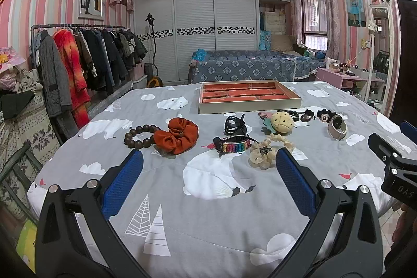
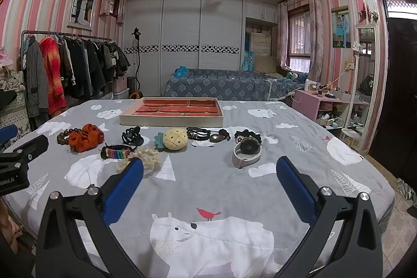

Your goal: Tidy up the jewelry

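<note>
Here the left gripper (image 1: 209,164) has its blue fingers (image 1: 122,184) spread wide, holding nothing. Just past its fingertips lie a rainbow clip (image 1: 234,145), a cream scrunchie (image 1: 268,151), an orange scrunchie (image 1: 176,134) and a bead bracelet (image 1: 139,136). The right gripper (image 2: 209,171) is spread wide and bare too. A watch (image 2: 246,150) lies just ahead between its fingers. The red tray (image 2: 173,112) sits far beyond everything.
</note>
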`<state>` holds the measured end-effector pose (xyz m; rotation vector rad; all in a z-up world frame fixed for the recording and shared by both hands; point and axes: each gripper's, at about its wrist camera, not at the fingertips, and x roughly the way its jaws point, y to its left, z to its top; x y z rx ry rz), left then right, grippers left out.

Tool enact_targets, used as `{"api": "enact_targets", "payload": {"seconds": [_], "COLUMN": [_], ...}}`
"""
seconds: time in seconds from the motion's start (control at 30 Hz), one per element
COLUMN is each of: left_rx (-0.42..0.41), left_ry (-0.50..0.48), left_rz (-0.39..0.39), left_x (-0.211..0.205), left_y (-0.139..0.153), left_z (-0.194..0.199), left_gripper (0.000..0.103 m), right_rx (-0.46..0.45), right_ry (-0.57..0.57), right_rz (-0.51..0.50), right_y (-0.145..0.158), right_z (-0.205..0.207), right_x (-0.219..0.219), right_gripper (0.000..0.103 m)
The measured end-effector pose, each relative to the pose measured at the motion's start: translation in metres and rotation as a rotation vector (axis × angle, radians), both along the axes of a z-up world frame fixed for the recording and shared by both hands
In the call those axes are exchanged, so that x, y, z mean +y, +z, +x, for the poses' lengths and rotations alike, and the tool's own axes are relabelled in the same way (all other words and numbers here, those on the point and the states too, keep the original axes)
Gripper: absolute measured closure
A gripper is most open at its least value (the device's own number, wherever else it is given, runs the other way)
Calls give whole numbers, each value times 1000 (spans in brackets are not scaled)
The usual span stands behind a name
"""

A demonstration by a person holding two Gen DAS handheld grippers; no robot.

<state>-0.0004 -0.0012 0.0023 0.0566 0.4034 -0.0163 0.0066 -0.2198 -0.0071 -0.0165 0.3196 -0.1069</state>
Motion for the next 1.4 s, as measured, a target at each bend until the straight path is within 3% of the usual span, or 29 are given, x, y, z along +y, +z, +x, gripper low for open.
{"api": "enact_targets", "payload": {"seconds": [1.4], "left_rx": [-2], "left_ry": [-6], "left_rz": [-8], "left_x": [1], "left_y": [-3], "left_z": [0], "left_gripper": [5], "right_rx": [-6], "right_ry": [-20], "right_rz": [7], "right_y": [-4], "right_z": [3], "right_x": [-4], "right_gripper": [4]}}
